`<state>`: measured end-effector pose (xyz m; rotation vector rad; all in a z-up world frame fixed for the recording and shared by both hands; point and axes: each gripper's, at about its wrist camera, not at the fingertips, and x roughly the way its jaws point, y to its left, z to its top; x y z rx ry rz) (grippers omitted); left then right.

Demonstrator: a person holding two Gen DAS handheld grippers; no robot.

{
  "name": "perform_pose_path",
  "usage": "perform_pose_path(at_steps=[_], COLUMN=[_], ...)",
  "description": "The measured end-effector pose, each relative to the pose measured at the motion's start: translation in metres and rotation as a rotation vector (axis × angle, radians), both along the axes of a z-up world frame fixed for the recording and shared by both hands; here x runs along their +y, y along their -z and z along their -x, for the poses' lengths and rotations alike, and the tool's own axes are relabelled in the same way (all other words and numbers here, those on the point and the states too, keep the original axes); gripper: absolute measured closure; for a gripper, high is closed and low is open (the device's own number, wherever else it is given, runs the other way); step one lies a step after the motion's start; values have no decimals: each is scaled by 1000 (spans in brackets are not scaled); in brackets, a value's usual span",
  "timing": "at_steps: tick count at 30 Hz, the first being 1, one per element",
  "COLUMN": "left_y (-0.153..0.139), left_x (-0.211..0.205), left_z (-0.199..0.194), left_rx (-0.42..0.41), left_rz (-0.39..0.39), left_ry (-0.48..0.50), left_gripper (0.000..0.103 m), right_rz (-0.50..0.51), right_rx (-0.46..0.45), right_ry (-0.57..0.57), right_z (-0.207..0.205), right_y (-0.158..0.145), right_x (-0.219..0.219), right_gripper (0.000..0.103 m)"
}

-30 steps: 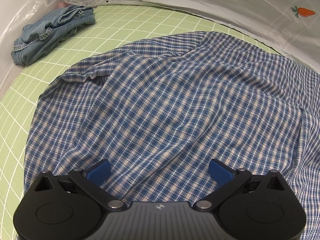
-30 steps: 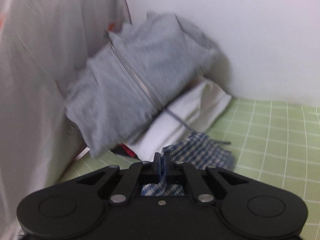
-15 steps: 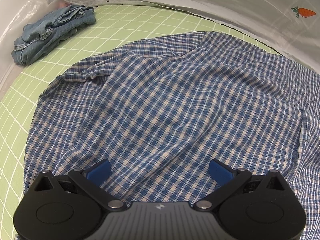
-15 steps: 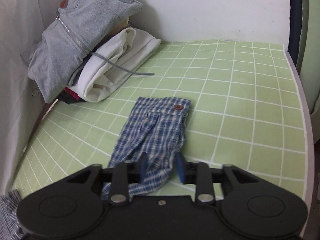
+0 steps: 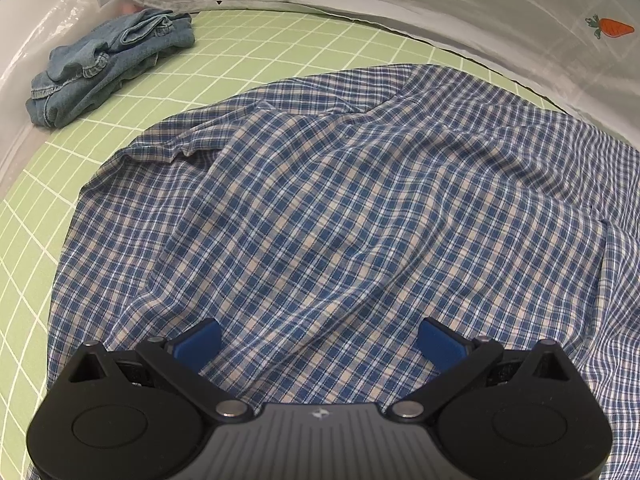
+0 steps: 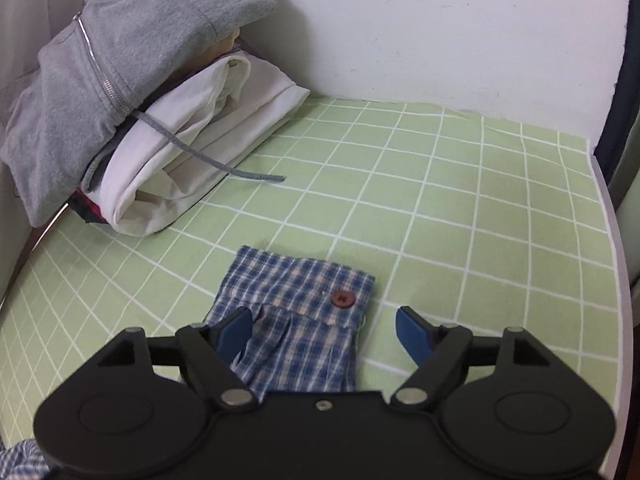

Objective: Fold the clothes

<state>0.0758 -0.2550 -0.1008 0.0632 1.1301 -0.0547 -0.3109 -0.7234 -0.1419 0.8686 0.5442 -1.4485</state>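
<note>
Both tools' jaws gape; right tool (image 6: 324, 330) opening over cuff (image 6: 298, 292).

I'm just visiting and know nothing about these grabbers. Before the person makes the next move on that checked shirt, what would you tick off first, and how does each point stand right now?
1. Right gripper let go of the sleeve cuff: ok, its jaws are opening and the pads no longer press the cloth, though the cuff lies between them.
2. Cuff lying flat on the green grid mat: ok, button side up.
3. Left gripper free: ok, jaws wide apart above the plaid shirt, holding nothing.
4. Shirt body smooth: not ok, creases run across it.
5. Shirt clear of the denim garment: ok, mat shows between them.
6. Cuff clear of the folded pile: ok, apart.
</note>
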Motion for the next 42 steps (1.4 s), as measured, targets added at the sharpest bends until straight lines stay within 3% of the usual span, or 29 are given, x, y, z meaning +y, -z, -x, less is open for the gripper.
perform_pose_path(at_steps=[2, 3, 4, 5, 8, 11, 17, 20, 23, 26, 28, 29, 31, 33, 37, 42], left_y=[0, 1, 1, 1, 1, 0, 1, 1, 3, 4, 5, 6, 7, 5, -9, -35], left_x=[0, 0, 0, -1, -1, -1, 0, 0, 1, 2, 3, 3, 3, 2, 5, 14], left_z=[0, -1, -1, -1, -1, -1, -2, -1, -1, -3, -4, -4, -6, -10, -13, -34], left_rx=[2, 2, 2, 2, 5, 7, 7, 2, 3, 9, 16, 21, 41, 83, 64, -18], left_rz=[0, 0, 0, 0, 0, 0, 1, 1, 1, 1, 0, 0, -2, -6, -14, -6], left_ry=[0, -1, -2, -3, -4, -4, -6, -11, -9, -6, -5, -4, 5, 27, 58, 43], left_gripper=[0, 0, 0, 0, 0, 0, 0, 0, 0, 0, 0, 0, 0, 0, 0, 0], right_rz=[-27, -15, 1, 5, 45, 155, 461, 533, 397, 190, 107, 111, 141, 179, 234, 157], right_rx=[-21, -29, -50, -67, -115, -162, -478, -475, -312, -98, 21, 42, 90, 138, 99, -65], right_ry=[10, 7, -13, -32, -91, -135, 11, 85, 144, 193, 201, 194, 169, 108, -136, -384], right_z=[0, -1, -3, -5, -17, -26, 26, 57, 72, 76, 68, 64, 46, 22, -45, -146], right_y=[4, 4, 4, 4, -2, -29, -109, -117, -77, -30, -16, -16, -22, -32, -54, -54], right_x=[-9, -11, -12, -14, -23, -36, -41, -25, -28, -36, -34, -30, -22, -16, -8, 3], right_gripper=[24, 37, 72, 83, 84, 85, 86, 86, 86, 81, 62, 56, 24, 19, 11, 11])
